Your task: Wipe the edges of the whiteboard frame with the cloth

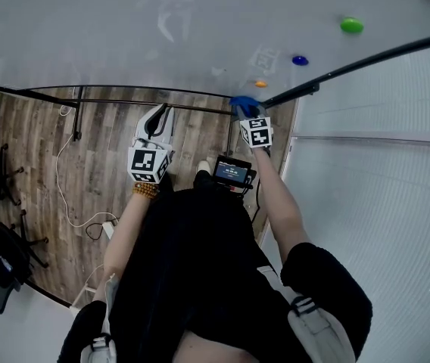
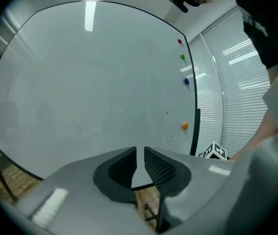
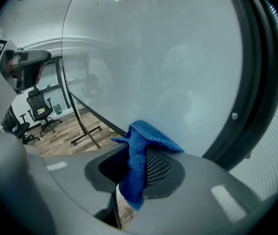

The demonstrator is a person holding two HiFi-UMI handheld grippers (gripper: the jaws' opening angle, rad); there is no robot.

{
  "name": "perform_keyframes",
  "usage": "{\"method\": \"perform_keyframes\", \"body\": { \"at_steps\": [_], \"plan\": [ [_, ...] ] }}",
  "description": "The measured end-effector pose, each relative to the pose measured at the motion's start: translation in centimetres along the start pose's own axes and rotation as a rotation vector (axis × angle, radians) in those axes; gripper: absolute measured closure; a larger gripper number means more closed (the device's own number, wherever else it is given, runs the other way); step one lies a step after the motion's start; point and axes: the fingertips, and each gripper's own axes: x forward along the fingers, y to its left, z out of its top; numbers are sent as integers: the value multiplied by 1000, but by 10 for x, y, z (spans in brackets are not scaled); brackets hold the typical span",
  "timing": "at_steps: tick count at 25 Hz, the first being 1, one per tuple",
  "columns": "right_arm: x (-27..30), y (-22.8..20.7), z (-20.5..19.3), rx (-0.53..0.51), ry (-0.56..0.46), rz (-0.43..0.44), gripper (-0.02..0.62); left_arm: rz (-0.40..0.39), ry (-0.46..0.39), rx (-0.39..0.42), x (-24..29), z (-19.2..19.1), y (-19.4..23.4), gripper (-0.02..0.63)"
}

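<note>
My right gripper [image 3: 131,153] clamps the blue cloth [image 3: 140,143] just beside a corner of the whiteboard frame [image 3: 254,82]. My left gripper [image 2: 140,163] is closed and empty. Risk: the bunched cloth snags on the frame and pulls free.

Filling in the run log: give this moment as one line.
right gripper: shut on cloth, at whiteboard lower right corner | left gripper: shut, empty, facing whiteboard | frame: cloth contact not clear
</note>
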Motion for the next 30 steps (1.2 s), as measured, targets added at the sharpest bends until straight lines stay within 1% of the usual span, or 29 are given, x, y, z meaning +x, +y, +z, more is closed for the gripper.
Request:
{"method": "perform_keyframes", "body": {
  "at_steps": [3,10,15,24,30],
  "plan": [
    [8,13,6,-30,4,34,489,10,0,-3,-1,0,6,566],
    [15,24,9,-14,13,41,489,31,-3,-11,-3,2,22,566],
    [20,32,13,-24,21,54,489,39,0,-26,-2,0,30,566],
    [27,58,26,-47,32,83,489,50,-9,-32,-9,9,49,566],
    [34,66,30,-33,23,97,489,68,-2,-33,-12,7,62,566]
  ]
}}
